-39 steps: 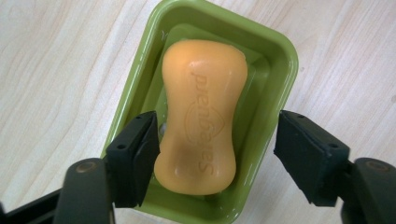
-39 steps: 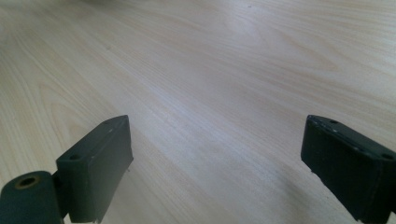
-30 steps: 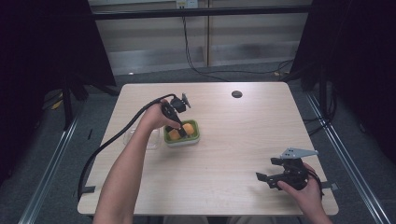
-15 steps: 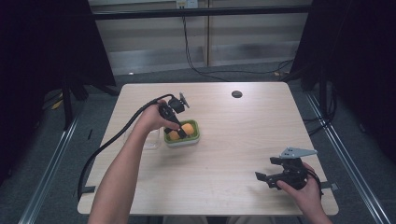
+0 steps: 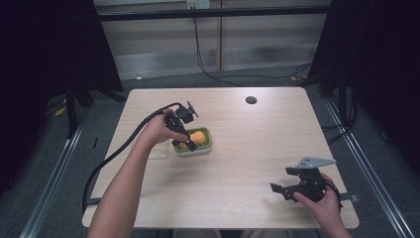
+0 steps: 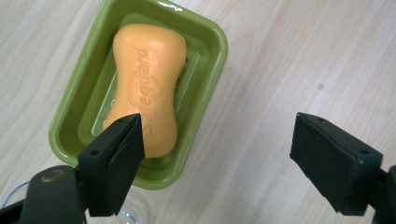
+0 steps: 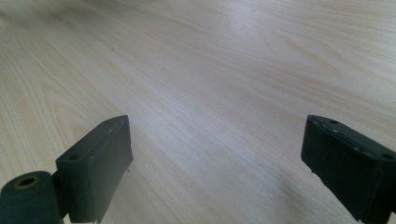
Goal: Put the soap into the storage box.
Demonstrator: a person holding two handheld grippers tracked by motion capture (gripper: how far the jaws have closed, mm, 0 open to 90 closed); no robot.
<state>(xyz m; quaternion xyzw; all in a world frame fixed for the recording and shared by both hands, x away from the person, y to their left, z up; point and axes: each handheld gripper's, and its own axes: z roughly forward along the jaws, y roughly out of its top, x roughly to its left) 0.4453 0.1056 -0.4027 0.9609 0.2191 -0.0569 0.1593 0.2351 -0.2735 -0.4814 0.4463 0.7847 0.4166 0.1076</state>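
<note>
An orange soap bar lies in a green soap dish on the wooden table. In the high view the dish sits left of the table's middle. My left gripper hovers over its left end, pointing down. Its jaws stand wide open in the left gripper view, one over the soap's near end, the other over bare wood, with nothing held. My right gripper rests low at the table's front right, open over bare table.
A clear plastic piece lies just left of the dish, its edge also at the bottom of the left gripper view. A small black round spot marks the table's far side. The left gripper's cable trails off the left edge.
My left gripper has shifted slightly over the soap dish, staying open. The right gripper has barely moved.
</note>
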